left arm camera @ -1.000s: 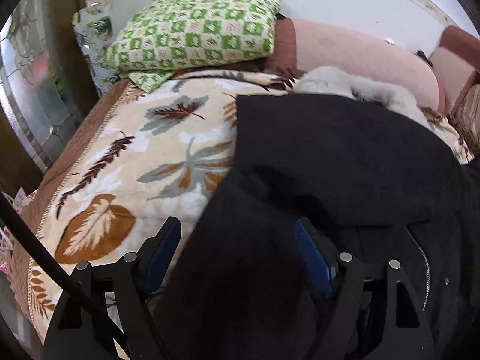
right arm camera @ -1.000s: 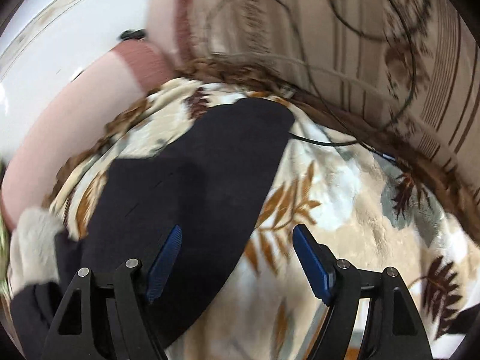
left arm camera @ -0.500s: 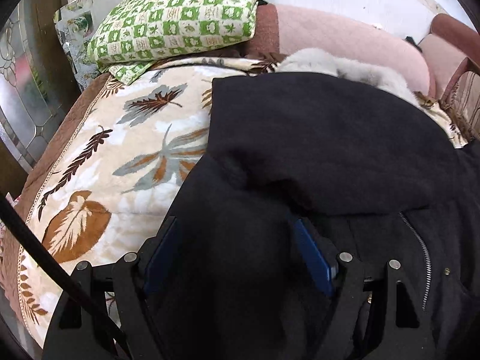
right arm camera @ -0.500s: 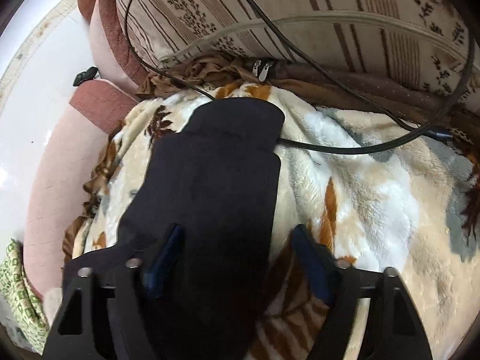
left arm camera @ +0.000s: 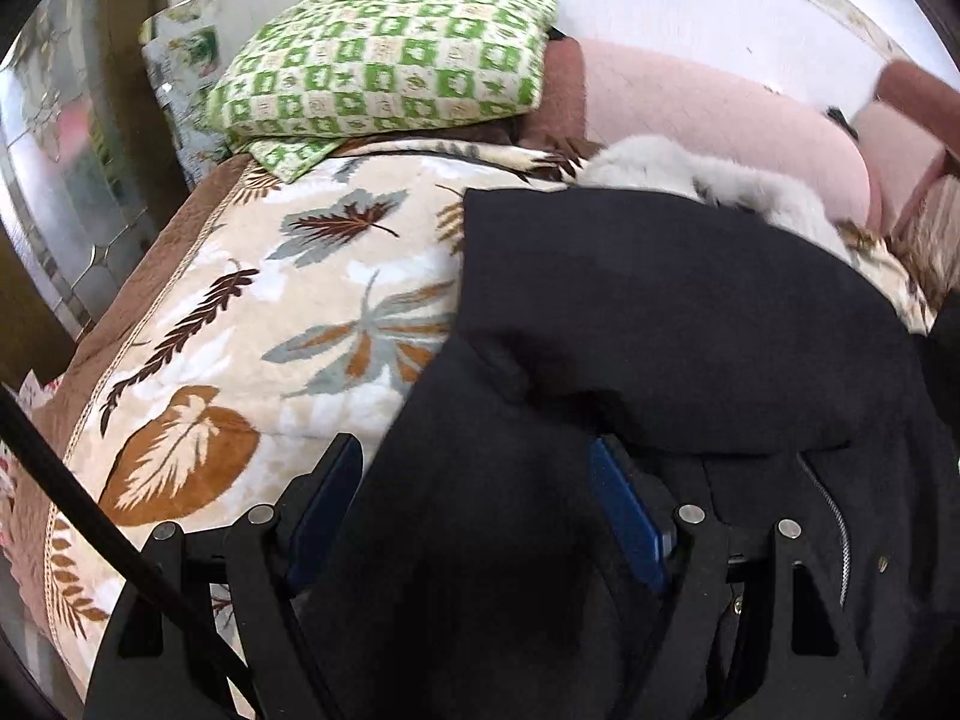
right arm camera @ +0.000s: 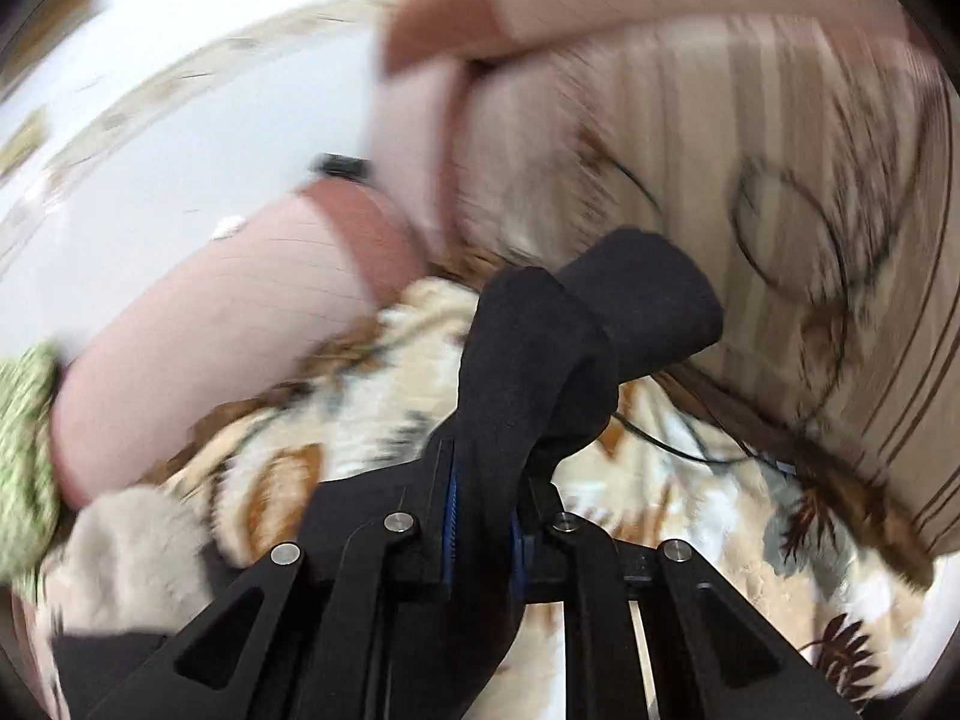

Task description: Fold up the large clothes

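Note:
A large black coat (left arm camera: pixel 648 324) with a pale fur collar (left arm camera: pixel 708 180) lies on a leaf-patterned blanket (left arm camera: pixel 240 312) over a sofa. My left gripper (left arm camera: pixel 477 504) is open, its blue pads either side of the coat's dark fabric near the zip (left arm camera: pixel 837 516). My right gripper (right arm camera: pixel 483 516) is shut on the coat's black sleeve (right arm camera: pixel 558 354) and holds it lifted above the blanket (right arm camera: pixel 720 516), the cuff end drooping forward. The fur collar also shows in the right wrist view (right arm camera: pixel 126 546).
A green checked pillow (left arm camera: pixel 384 54) rests at the sofa's far left end. Pink back cushions (left arm camera: pixel 708 114) run behind the coat. A striped cushion (right arm camera: pixel 810 180) and a black cable (right arm camera: pixel 678 444) lie at the right end. A glass door (left arm camera: pixel 54 192) stands left.
My right gripper has shut on the sleeve and lifted it off the blanket, swinging fast. My left gripper has drawn back slightly and stays open over the coat.

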Demonstrator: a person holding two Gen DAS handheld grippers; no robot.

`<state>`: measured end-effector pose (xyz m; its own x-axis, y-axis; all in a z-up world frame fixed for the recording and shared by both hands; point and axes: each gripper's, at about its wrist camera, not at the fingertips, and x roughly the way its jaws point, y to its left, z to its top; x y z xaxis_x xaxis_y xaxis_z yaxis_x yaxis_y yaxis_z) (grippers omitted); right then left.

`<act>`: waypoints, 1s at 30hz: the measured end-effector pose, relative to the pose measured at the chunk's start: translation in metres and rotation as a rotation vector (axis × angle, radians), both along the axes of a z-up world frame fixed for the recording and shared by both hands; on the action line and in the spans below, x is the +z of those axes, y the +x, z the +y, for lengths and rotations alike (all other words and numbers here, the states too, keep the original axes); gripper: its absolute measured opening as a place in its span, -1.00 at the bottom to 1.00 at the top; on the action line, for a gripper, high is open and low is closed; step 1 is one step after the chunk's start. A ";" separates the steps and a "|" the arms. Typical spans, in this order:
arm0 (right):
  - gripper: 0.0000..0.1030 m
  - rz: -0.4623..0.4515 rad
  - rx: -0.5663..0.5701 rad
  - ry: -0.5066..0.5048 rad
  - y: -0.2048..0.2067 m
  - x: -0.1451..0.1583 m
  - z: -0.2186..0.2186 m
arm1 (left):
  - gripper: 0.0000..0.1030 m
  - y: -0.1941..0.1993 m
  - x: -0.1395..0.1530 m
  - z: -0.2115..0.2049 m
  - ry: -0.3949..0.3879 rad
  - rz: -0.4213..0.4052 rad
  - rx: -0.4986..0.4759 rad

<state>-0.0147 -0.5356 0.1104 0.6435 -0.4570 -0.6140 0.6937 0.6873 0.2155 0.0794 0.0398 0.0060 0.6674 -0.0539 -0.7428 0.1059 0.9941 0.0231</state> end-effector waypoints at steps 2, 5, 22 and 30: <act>-0.72 0.015 0.099 -0.071 0.008 0.018 0.046 | 0.50 0.000 0.004 0.007 -0.014 -0.002 0.019; -0.72 0.030 0.272 -0.135 0.023 0.028 0.119 | 0.50 0.000 0.012 0.016 -0.028 -0.023 0.040; 0.04 0.320 0.729 -0.233 0.084 -0.106 0.326 | 0.50 0.001 0.031 0.041 -0.094 -0.055 0.097; 0.42 0.212 0.770 -0.226 0.040 -0.090 0.339 | 0.50 -0.005 0.031 0.027 -0.147 -0.060 0.030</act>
